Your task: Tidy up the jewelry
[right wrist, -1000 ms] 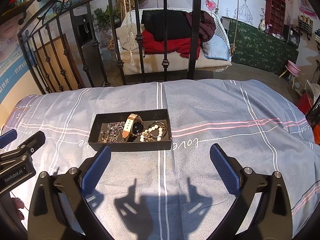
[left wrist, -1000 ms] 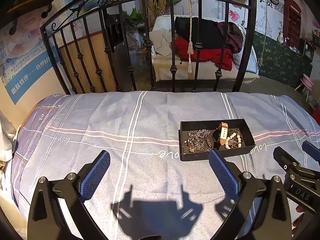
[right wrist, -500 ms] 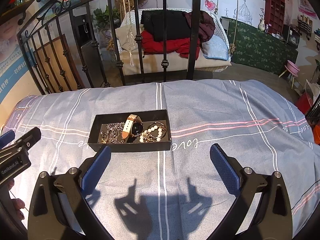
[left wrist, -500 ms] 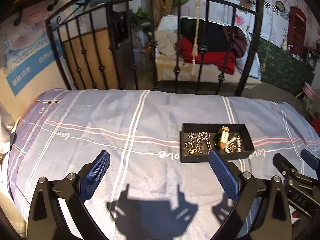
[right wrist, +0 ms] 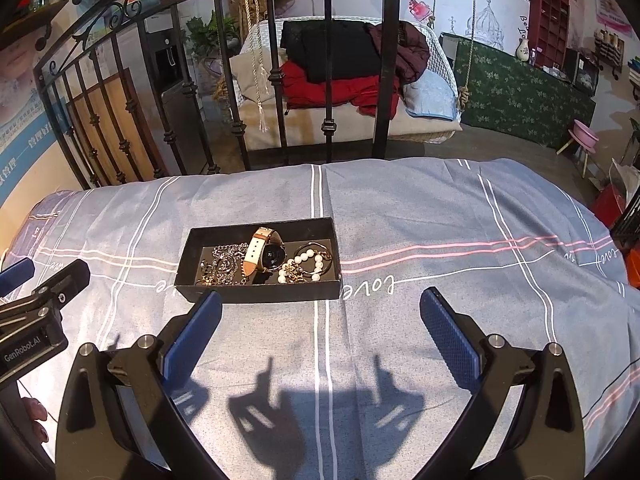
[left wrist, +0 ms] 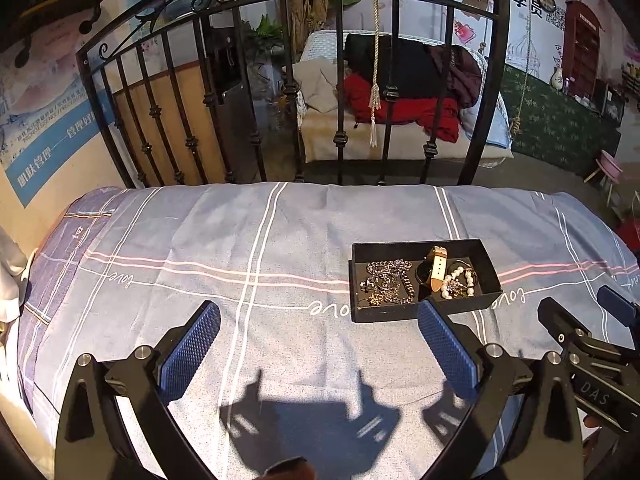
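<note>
A black tray (left wrist: 420, 312) (right wrist: 256, 294) lies on the bed. In it are metal chains (left wrist: 386, 282) (right wrist: 224, 266), a watch with a tan strap (left wrist: 437, 268) (right wrist: 262, 254) and a pearl bracelet (left wrist: 460, 284) (right wrist: 304, 266). My left gripper (left wrist: 318, 334) is open and empty, just near of the tray and to its left. My right gripper (right wrist: 320, 326) is open and empty, near of the tray and to its right. Each gripper shows at the edge of the other's view: the right one in the left wrist view (left wrist: 588, 344), the left one in the right wrist view (right wrist: 36, 304).
The bed has a grey-blue checked sheet (left wrist: 240, 248) (right wrist: 440, 232). A black iron headboard (left wrist: 340, 80) (right wrist: 328, 60) stands at the far edge. Beyond it is a swing seat with red and black clothes (right wrist: 340, 64). The bed drops off at left and right.
The left gripper has tilted and drawn back slightly, so the tray sits a little higher and farther in its view. The right gripper has barely moved. Both stay open.
</note>
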The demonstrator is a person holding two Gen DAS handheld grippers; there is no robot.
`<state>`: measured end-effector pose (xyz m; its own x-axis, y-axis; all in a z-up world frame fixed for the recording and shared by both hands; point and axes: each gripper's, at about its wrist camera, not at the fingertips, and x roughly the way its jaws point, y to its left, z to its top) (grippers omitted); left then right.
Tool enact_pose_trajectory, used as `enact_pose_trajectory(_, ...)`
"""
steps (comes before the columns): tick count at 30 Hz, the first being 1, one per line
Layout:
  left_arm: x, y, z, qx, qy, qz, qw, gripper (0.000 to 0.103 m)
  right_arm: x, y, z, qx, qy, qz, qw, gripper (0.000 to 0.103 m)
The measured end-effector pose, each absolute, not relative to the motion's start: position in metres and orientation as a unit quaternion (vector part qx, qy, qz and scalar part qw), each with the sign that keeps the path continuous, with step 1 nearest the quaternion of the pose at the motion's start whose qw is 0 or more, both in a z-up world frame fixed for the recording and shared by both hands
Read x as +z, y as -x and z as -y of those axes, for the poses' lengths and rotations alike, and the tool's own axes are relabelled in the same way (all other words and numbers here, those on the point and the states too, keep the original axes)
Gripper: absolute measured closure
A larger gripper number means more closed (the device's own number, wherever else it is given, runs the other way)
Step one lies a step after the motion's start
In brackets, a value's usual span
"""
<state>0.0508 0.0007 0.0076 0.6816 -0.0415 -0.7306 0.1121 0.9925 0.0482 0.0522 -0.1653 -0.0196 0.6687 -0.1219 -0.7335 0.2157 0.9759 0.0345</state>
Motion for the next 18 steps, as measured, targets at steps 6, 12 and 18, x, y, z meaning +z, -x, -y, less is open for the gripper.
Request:
enact_pose_trajectory(6, 0.0064, -0.0498, 0.0047, -0.012, -0.062, -0.397, 0.916, 0.006, -0.0184, -0.0527, 0.1657, -0.092, -0.059, -0.396, 0.912, 0.005)
enact_pose_trajectory(12, 0.0079, -0.0488, 0.004, -0.001, -0.063, -0.399, 0.915, 0.006, -0.0168, -0.0535, 0.1669, -0.094, -0.059, -0.395, 0.912, 0.005)
enact_pose_trajectory(18, 0.0094, -0.0493, 0.0048, -0.022, -0.063, -0.406, 0.911, 0.006, -0.0171, -0.0538, 0.1668, -0.093, -0.06, -0.396, 0.912, 0.005)
